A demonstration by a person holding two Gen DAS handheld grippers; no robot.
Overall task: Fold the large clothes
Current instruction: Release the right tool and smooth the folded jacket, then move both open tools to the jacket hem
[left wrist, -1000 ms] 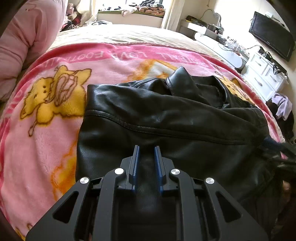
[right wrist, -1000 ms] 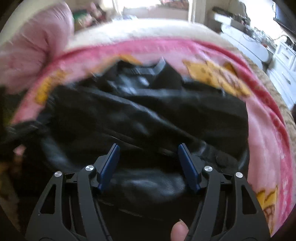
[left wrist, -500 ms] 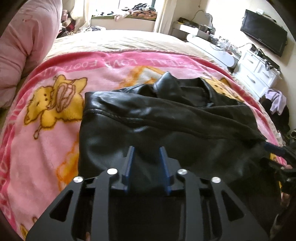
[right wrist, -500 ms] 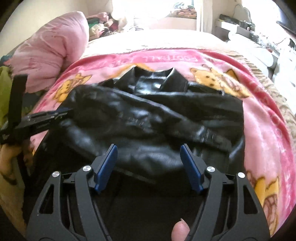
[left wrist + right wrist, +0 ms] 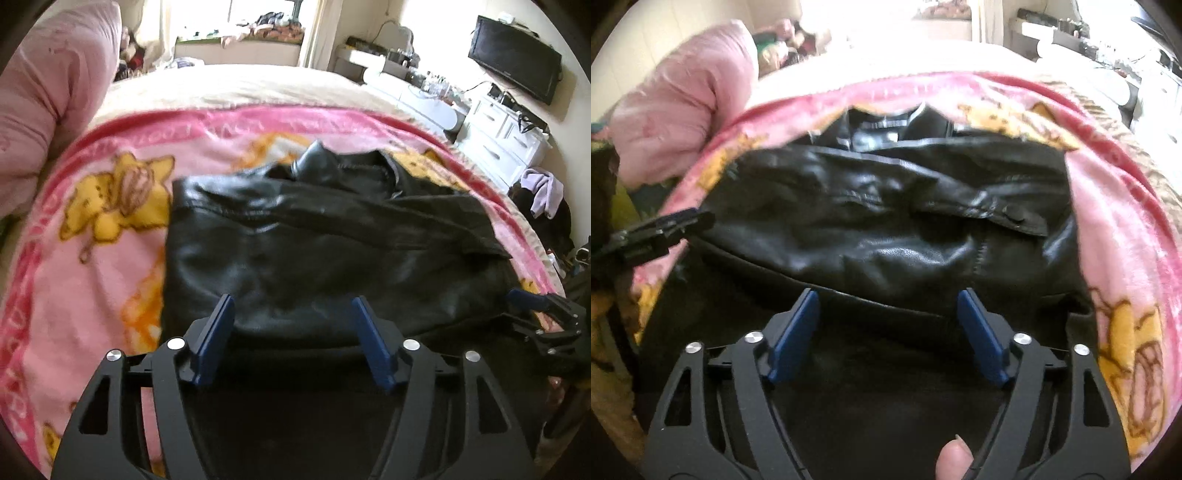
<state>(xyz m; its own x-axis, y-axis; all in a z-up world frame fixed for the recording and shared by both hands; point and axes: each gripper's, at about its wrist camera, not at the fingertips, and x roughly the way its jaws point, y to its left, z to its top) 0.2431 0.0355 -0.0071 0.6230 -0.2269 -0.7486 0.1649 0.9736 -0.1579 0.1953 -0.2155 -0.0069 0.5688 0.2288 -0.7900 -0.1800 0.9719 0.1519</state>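
Note:
A black leather jacket (image 5: 317, 243) lies folded on a pink cartoon blanket (image 5: 88, 258), collar at the far end. In the left wrist view my left gripper (image 5: 293, 302) is open and empty over the jacket's near edge. My right gripper shows at the right edge of that view (image 5: 532, 301). In the right wrist view the jacket (image 5: 886, 221) fills the middle, its snap-button cuff (image 5: 1015, 216) on top. My right gripper (image 5: 888, 299) is open and empty above the near hem. My left gripper shows at the left (image 5: 665, 229).
A pink puffy quilt (image 5: 44, 96) is heaped on the left of the bed. White drawers (image 5: 506, 136) and a wall TV (image 5: 517, 74) stand to the right. Clothes (image 5: 543, 192) hang beside the bed's right edge.
My left gripper, shut on the jacket's near edge a second ago, has opened and let go. Both grippers have drawn back toward the near hem. The right stayed open.

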